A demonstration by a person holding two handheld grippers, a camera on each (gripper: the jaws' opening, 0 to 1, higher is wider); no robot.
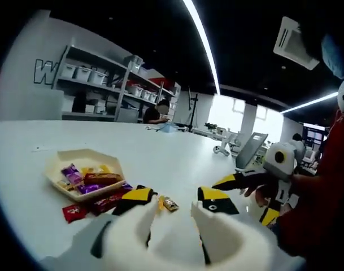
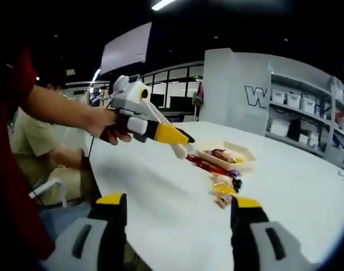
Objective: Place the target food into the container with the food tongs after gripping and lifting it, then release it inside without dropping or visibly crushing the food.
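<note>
A cream tray (image 1: pixel 63 156) holds several wrapped snacks in purple, red and yellow. Loose snacks lie beside it: a red packet (image 1: pixel 74 212) and a small candy (image 1: pixel 169 204). My left gripper (image 1: pixel 175 202) hovers open just short of them, with nothing between its jaws. The right gripper (image 1: pixel 248 195), held by a hand, comes in from the right. In the right gripper view the tray (image 2: pixel 246 150) sits mid-table with loose snacks (image 2: pixel 223 189) in front of it. My right gripper (image 2: pixel 179 212) is wide open and empty. The left gripper (image 2: pixel 180 141) reaches toward the tray from the left.
A big white table (image 1: pixel 160 147) carries everything. A person (image 2: pixel 31 141) sits off its edge at the left. Another person (image 1: pixel 159 110) sits at the far side. Shelves with bins (image 1: pixel 98 76) stand against the back wall.
</note>
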